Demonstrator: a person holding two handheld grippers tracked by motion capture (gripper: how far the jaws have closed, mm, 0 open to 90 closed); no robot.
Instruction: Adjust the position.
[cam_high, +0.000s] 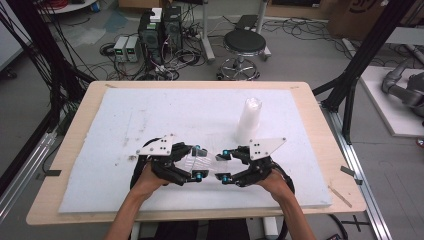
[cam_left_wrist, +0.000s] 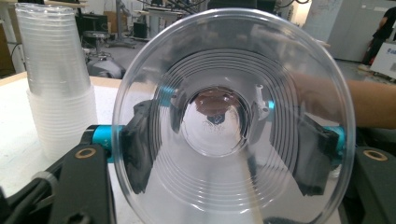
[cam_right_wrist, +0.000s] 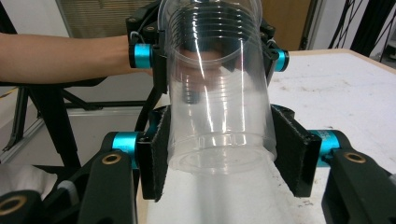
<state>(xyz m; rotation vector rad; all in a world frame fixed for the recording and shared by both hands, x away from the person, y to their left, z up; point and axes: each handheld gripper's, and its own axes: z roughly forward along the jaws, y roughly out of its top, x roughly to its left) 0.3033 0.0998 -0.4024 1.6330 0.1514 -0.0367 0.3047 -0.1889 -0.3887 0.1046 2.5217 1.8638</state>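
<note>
Both forearms come in from the bottom of the high view, each hand holding a gripper over the near middle of the table (cam_high: 75, 150). Covering most of the tabletop is a white foam sheet (cam_high: 150, 115), speckled with small marks. Toward its far right stands a stack of clear plastic cups (cam_high: 248, 119), upright and well apart from the hands; it also shows in the left gripper view (cam_left_wrist: 56, 79).

Between the two grippers lies a single clear plastic cup (cam_high: 206, 164), held on its side just above the sheet. The left gripper (cam_high: 196, 163) is clenched on the cup's wide rim end, so its own camera looks straight into the open mouth (cam_left_wrist: 233, 121). The right gripper (cam_high: 225, 165) is clenched on the narrow base end, its black pads (cam_right_wrist: 293, 149) pressing both sides of the cup (cam_right_wrist: 217, 102). Facing each other, the two grippers share the one cup.
</note>
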